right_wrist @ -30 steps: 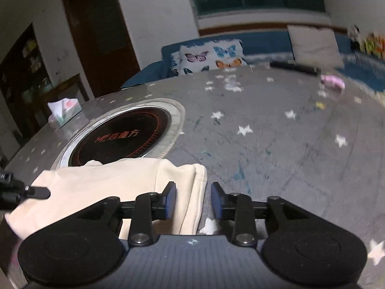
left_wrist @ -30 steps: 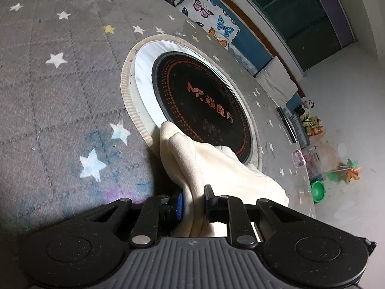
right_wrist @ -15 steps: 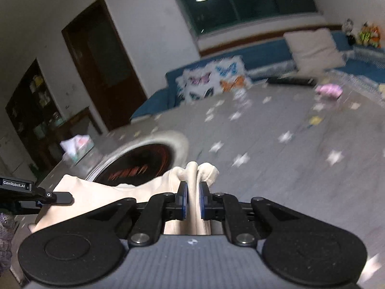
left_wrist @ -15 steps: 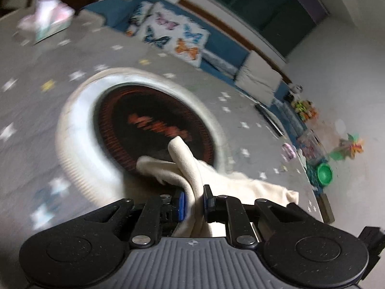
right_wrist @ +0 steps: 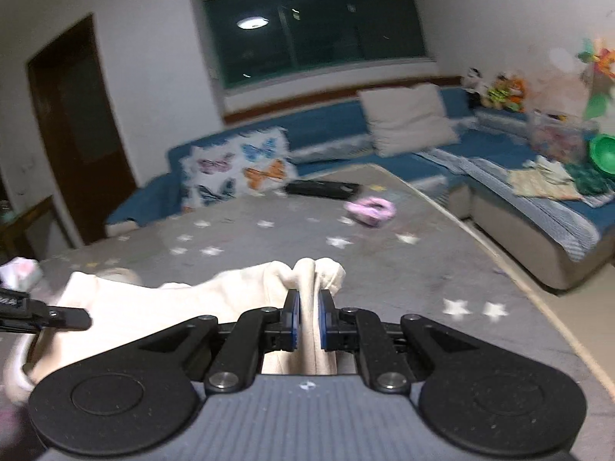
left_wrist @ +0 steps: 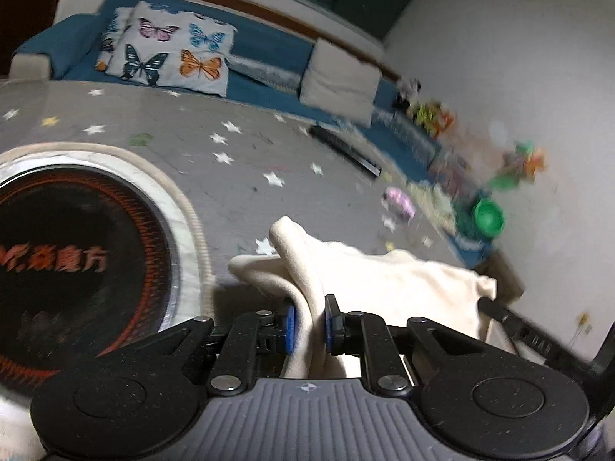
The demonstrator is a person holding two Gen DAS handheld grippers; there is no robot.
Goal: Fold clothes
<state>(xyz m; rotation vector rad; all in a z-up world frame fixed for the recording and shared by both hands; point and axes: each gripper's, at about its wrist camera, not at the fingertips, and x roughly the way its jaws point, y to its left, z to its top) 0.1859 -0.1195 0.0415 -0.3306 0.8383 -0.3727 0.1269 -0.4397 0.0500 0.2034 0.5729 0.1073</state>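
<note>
A cream garment [left_wrist: 369, 280] hangs stretched between both grippers above the grey star-patterned table [left_wrist: 246, 146]. My left gripper [left_wrist: 307, 324] is shut on a bunched fold of one end of it. My right gripper [right_wrist: 308, 320] is shut on a bunched fold at the other end of the garment [right_wrist: 184, 299]. Each gripper's tip shows at the edge of the other's view: the right one [left_wrist: 511, 322] and the left one [right_wrist: 57, 317]. The part of the cloth under the gripper bodies is hidden.
A round black hotplate with red lettering [left_wrist: 77, 253] is set in the table at left. A pink object [right_wrist: 371, 209] and a black bar [right_wrist: 323, 188] lie at the table's far side. A blue sofa with a butterfly cushion [right_wrist: 238, 169] runs behind. The table edge [right_wrist: 519, 280] is at right.
Both grippers have lifted and swung rightward with the garment, away from the hotplate. The right gripper, open a second ago, has shut on the cloth.
</note>
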